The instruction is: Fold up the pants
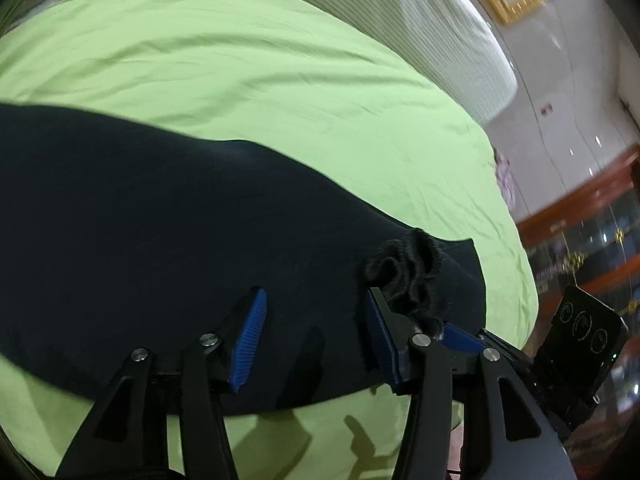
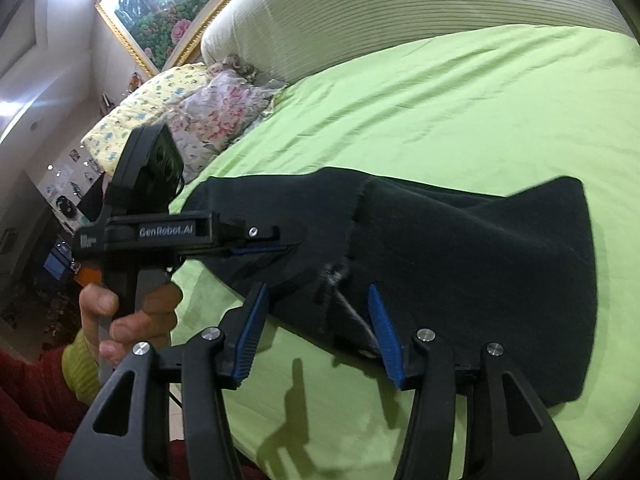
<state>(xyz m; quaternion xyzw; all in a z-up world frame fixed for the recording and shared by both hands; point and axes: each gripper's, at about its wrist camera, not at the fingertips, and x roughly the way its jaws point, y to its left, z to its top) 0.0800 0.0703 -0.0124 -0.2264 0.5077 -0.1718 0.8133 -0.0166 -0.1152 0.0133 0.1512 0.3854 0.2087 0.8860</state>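
Observation:
Black pants (image 1: 160,208) lie flat on a green bedsheet (image 1: 240,60). In the left wrist view my left gripper (image 1: 316,316) is open just above the cloth near its front edge. A bunched cuff (image 1: 408,276) lies beside its right finger, and part of my right gripper (image 1: 464,338) shows there. In the right wrist view my right gripper (image 2: 318,314) is open over the folded pants (image 2: 480,264) at their near edge. My left gripper (image 2: 264,249) shows side-on at the left, its blue pads close together over the cloth edge.
A striped cream headboard (image 2: 360,12) runs along the back. Floral pillows (image 2: 216,116) lie at the bed's far left. A framed painting (image 2: 160,4) hangs on the wall. A dark wooden cabinet (image 1: 580,208) stands beyond the bed's right edge.

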